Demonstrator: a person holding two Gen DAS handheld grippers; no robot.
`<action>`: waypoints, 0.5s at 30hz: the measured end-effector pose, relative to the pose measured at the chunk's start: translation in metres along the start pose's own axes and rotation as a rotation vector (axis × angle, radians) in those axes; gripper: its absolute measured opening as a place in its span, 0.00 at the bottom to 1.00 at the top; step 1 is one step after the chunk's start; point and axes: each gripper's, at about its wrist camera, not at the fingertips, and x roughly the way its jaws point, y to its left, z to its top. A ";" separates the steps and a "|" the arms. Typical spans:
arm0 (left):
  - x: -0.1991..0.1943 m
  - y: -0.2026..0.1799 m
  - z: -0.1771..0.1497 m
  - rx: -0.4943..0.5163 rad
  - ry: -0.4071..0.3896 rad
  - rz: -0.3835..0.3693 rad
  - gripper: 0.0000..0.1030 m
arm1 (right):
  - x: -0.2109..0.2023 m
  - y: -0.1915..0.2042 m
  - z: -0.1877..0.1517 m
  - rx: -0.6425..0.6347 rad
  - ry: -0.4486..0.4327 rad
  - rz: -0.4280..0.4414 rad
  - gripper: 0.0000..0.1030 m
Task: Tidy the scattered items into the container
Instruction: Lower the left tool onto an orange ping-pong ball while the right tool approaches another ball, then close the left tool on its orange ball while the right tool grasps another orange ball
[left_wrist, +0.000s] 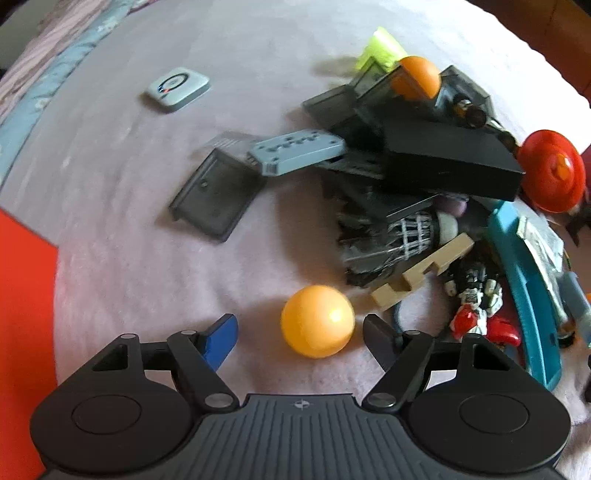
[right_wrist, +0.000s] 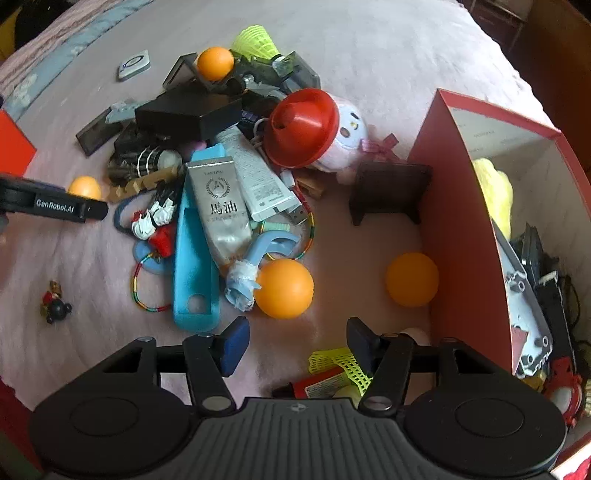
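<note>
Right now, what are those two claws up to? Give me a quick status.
Left gripper open around an orange ball. Right gripper open, empty. Red box part filled. Clutter pile remains.

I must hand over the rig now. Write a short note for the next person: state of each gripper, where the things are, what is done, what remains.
Left gripper: open, empty, an orange ball lies on the bedcover between its fingers, not yet gripped.
Right gripper: open, empty, facing another orange ball; a third ball sits beside the red box.
Done: the box already holds several items.
Left: most of the pile, including the black box, red cap, blue case, silver tube, shuttlecocks and the small grey device.
</note>
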 end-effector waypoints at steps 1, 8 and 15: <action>0.000 -0.001 0.001 0.005 -0.006 -0.003 0.72 | 0.000 0.001 0.001 -0.002 -0.002 -0.003 0.61; 0.001 -0.006 -0.001 0.029 0.007 -0.033 0.46 | 0.009 0.004 0.008 -0.030 -0.014 -0.012 0.62; -0.005 -0.004 -0.006 0.015 0.011 -0.063 0.39 | 0.022 0.008 0.015 -0.073 -0.010 -0.012 0.59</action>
